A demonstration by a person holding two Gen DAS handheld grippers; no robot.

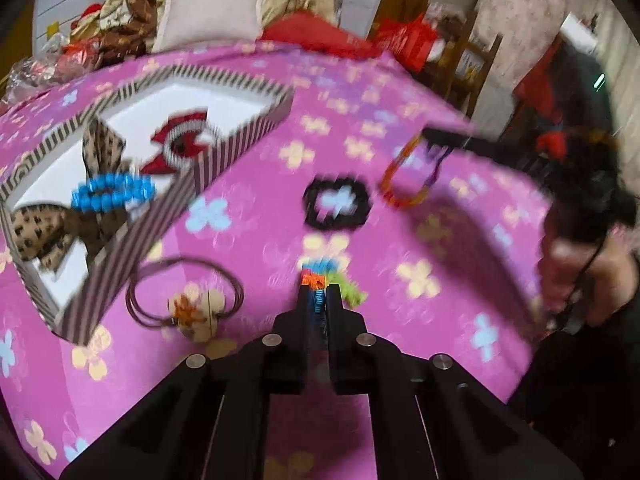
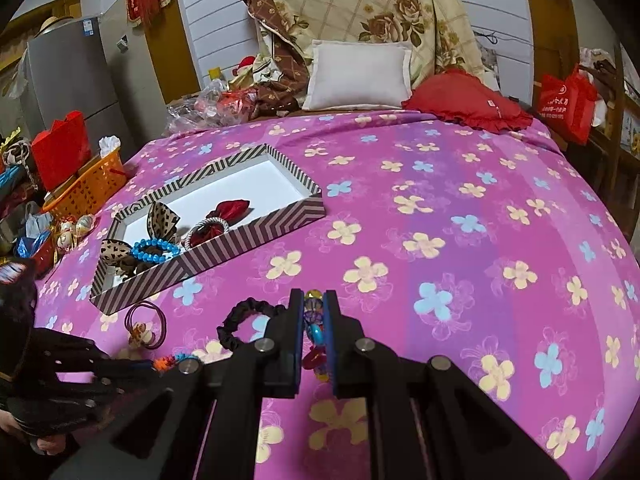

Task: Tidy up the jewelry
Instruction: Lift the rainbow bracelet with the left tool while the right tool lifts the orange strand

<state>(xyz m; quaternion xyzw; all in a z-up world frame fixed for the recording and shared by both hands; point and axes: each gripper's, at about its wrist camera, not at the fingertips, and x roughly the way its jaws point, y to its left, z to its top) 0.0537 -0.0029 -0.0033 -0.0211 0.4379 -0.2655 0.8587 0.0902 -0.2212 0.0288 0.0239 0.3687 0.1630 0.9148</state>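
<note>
A striped box (image 1: 236, 148) (image 2: 248, 236) lies on the pink flowered bedspread, holding leopard bows, a red bow and a blue bead bracelet (image 1: 112, 192) (image 2: 156, 250). My left gripper (image 1: 320, 292) (image 2: 160, 364) is shut on a multicolour bead bracelet (image 1: 324, 272), low over the spread. My right gripper (image 2: 314, 300) (image 1: 432, 136) is shut on a colourful bead bracelet (image 2: 314, 332) (image 1: 408, 176), held above the spread. A black scrunchie (image 1: 336, 204) (image 2: 240, 324) and a brown hair tie with a flower (image 1: 184, 300) (image 2: 144, 328) lie loose beside the box.
Pillows (image 2: 360, 76), a red cushion (image 2: 468, 100) and a folded quilt sit at the head of the bed. An orange basket (image 2: 88, 188), a red bag and clutter stand beyond the bed's left edge. A wooden chair and a red bag (image 2: 568, 100) stand right.
</note>
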